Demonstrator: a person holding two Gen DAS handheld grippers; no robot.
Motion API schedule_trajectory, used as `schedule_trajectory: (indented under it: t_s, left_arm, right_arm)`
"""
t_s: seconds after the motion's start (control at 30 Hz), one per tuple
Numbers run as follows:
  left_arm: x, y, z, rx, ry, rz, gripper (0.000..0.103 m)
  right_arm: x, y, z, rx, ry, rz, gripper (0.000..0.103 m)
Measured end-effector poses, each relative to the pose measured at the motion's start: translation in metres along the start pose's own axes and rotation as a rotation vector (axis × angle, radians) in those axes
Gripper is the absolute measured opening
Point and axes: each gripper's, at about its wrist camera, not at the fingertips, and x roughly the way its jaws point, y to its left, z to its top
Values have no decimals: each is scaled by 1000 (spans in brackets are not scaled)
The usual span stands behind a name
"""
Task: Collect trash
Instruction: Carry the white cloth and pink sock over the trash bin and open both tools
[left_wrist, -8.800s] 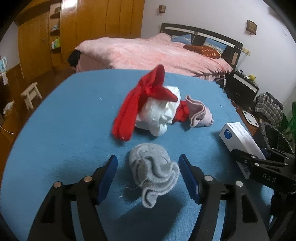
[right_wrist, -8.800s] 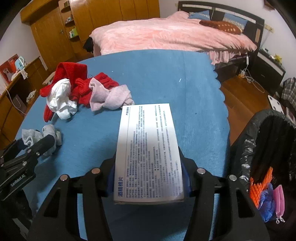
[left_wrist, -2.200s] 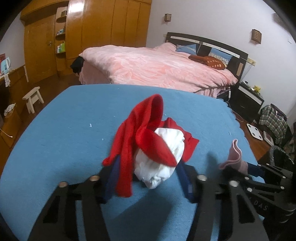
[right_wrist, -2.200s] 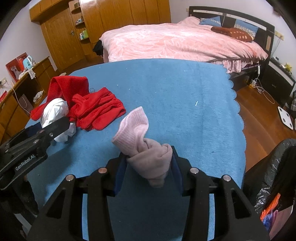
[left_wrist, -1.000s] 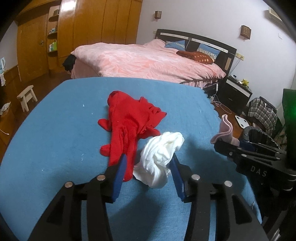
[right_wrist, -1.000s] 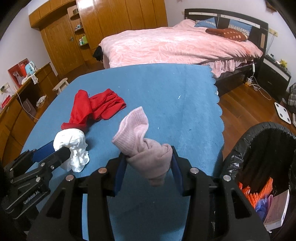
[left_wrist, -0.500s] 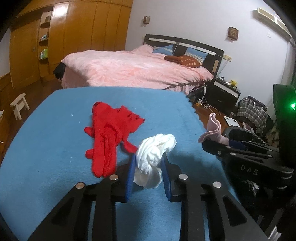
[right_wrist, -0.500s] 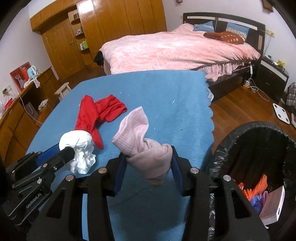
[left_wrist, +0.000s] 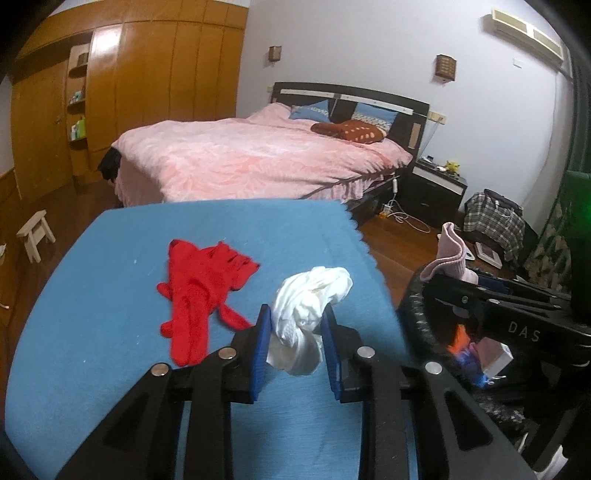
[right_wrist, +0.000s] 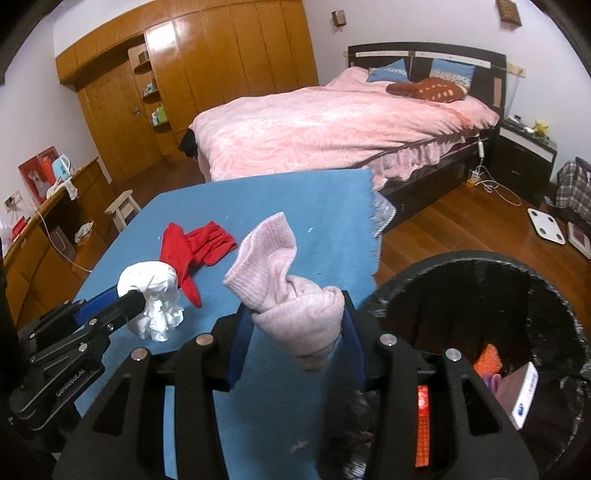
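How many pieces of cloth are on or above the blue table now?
3: a white cloth in the left gripper, a pink sock in the right gripper, red gloves lying on the table. More may be hidden.

A pink bed (left_wrist: 258, 162) fills mid-frame, wooden wardrobes (left_wrist: 147, 96) upper left, white wall (left_wrist: 369, 48) behind, wood floor (right_wrist: 461, 225).

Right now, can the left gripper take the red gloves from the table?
Probably not yet: the left gripper is shut on the white cloth. The red gloves lie uncovered on the blue table.
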Motion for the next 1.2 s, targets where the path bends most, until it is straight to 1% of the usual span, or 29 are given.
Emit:
schedule_trajectory:
  t_s: [0.27,0.53,0.8,0.93,1.07,1.17,1.2]
  left_arm:
    - [-4,-43,7,40,-4,-59,27]
    - [1,-94,12,96,-3,-151,27]
    - [10,-143,15,162,-3,-238,27]
    - [17,-165,16,183,4,-278,27]
    - [27,-182,19,198,12,-308,27]
    - [33,-191,20,204,24,-331,29]
    - [35,-194,20,204,31,-341,32]
  right_arm:
    - [-32,-36,-6,28,-29,-62,44]
    - [-65,-80,-21,71,-51,-145,44]
    - [-82,-122,-38,123,-53,-230,44]
    - [-85,-140,-45,146,-46,-266,44]
    - [-85,-155,-52,166,-38,-298,47]
    - [-84,-167,-56,183,-29,-322,49]
    - [-84,-169,-58,188,-28,-329,51]
